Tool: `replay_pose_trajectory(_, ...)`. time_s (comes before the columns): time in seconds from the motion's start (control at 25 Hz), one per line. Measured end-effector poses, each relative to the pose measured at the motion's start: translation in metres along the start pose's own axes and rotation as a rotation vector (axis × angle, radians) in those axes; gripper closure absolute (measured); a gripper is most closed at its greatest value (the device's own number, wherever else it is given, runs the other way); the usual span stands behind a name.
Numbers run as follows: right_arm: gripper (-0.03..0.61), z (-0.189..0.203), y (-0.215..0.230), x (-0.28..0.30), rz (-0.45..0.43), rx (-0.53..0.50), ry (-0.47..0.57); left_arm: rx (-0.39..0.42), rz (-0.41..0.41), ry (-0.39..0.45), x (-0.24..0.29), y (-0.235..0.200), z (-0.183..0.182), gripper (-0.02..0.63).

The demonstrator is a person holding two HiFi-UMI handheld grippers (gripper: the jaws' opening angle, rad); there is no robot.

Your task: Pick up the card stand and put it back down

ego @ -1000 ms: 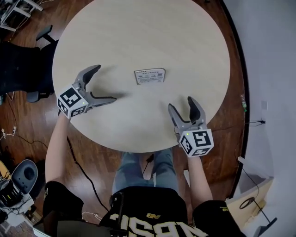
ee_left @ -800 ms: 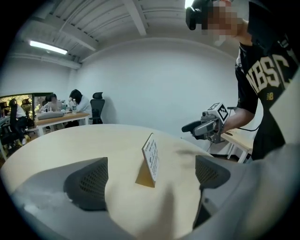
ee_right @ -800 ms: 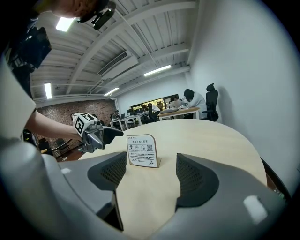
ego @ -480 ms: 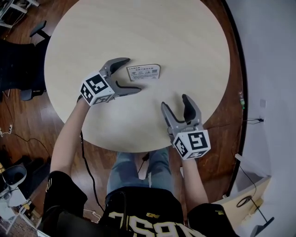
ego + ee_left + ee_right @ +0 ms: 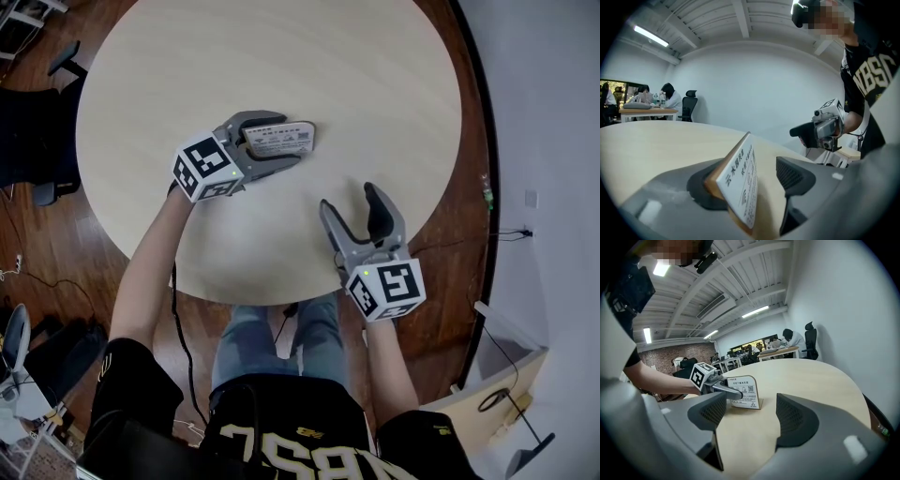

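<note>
Closing on the small white-faced, tan-backed card stand (image 5: 286,141), my grey plastic left gripper (image 5: 752,180) straddles it where it stands on the round, pale, matt wood-grain table (image 5: 281,56), near the table's middle. The jaws have just been narrowing. One dark ribbed pad (image 5: 698,187) touches the stiff card's back, and the other sits just clear of its printed face. I judge this the grasp step: next, complete a square squeeze, then lift. My right gripper (image 5: 352,202) hangs over the table's near edge, jaws moderately apart and empty.
</note>
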State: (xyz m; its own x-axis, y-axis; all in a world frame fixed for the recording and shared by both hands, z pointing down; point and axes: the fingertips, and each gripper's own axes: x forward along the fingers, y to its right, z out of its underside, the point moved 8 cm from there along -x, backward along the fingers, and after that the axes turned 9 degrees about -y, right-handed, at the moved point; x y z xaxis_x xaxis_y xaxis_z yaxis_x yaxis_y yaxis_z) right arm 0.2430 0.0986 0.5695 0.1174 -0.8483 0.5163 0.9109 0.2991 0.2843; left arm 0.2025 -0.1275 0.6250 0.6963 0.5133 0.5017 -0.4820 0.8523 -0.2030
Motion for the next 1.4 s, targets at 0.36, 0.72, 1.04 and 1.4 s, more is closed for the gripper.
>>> replay_pose_trajectory(0.36,0.242,-0.004,0.010,-0.008,0.001,-0.007,-0.001,-0.018,0.075,0.061,0.016,0.003,-0.007,0.595)
replay_pose_trajectory(0.72,0.241,-0.045,-0.011,-0.014,-0.016,-0.049,0.031,-0.195,0.079,0.192,-0.026,-0.010,-0.021,0.598)
replay_pose_trajectory(1.04,0.241,-0.125,-0.054,-0.021,-0.068,-0.108,0.144,-0.251,0.024,0.280,-0.125,-0.010,-0.107,0.598)
replay_pose_trajectory(1.4,0.241,-0.205,-0.085,-0.074,-0.118,-0.143,0.338,-0.168,-0.051,0.184,-0.209,0.052,-0.214,0.598)
